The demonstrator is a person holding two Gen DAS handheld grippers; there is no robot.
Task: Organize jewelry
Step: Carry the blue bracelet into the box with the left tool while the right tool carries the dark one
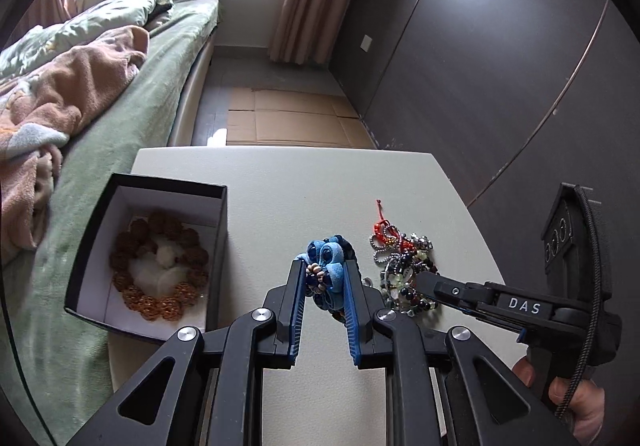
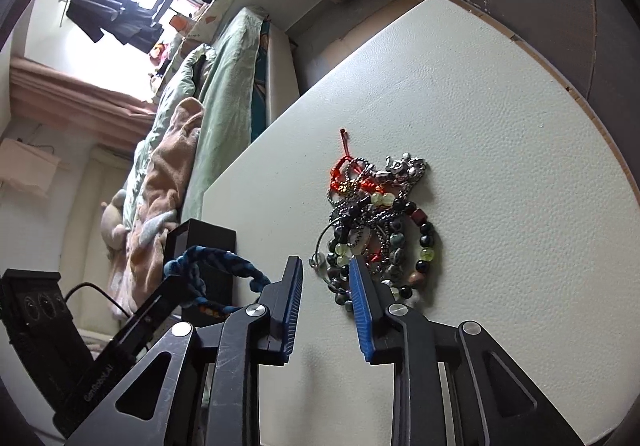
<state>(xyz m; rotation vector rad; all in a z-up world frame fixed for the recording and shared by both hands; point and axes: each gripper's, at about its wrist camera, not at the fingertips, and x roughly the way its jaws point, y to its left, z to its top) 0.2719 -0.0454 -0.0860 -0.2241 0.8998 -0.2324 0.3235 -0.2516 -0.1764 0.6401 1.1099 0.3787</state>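
- one piece is already put away: a ring of knobbly brown seed beads (image 1: 160, 270) lies flat on the white lining of the open black cardboard box (image 1: 222, 230), at the left edge of the pale table (image 1: 320, 182).
- your left gripper (image 1: 325, 278) has its blue-padded jaws pinched on a braided blue cord bracelet with small wooden beads (image 1: 326, 266), just right of the box and left of the pile.
- in the right wrist view that bracelet's loop (image 2: 216, 260) arches clear of the table, so you seem to have it lifted; its long axis runs roughly near to far from the left camera, looped end pointing away from you.
- its next stop, by my judgement, is the box to its left.
- still to sort: the tangled heap of glass-bead bracelets, ball chains and a red knotted cord (image 2: 376, 222) in the middle of the table, stretched near to far with the red cord's tail at the far end.
- your right gripper (image 2: 326, 266) is at the heap's near end, jaws narrowed with a few dark and green beads between the tips; whether the pads actually press on them i cannot tell.
- most of the work is left.
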